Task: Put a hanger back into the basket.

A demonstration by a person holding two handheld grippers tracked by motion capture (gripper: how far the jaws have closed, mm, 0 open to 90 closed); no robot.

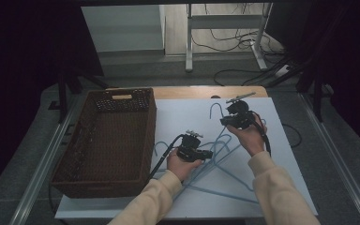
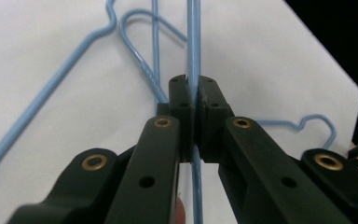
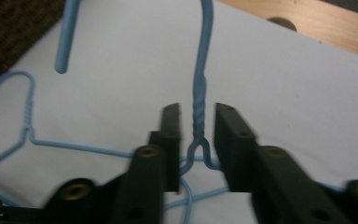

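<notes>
Left gripper (image 2: 193, 100) clamped tight, right gripper (image 3: 197, 122) jaws slightly parted.

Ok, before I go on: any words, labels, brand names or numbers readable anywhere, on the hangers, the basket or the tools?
None: no text can be read in any view.
Blue wire hangers: bare coated wire, no tag.
Brown wicker basket: a pale patch at its far end, too small to tell if it carries text.
Left tool and right tool: plain black, with brass fittings and no marking.

Dim room, grey floor (image 1: 136, 70); white desk frame (image 1: 225, 23) at back, cables (image 1: 236, 42) under it.
</notes>
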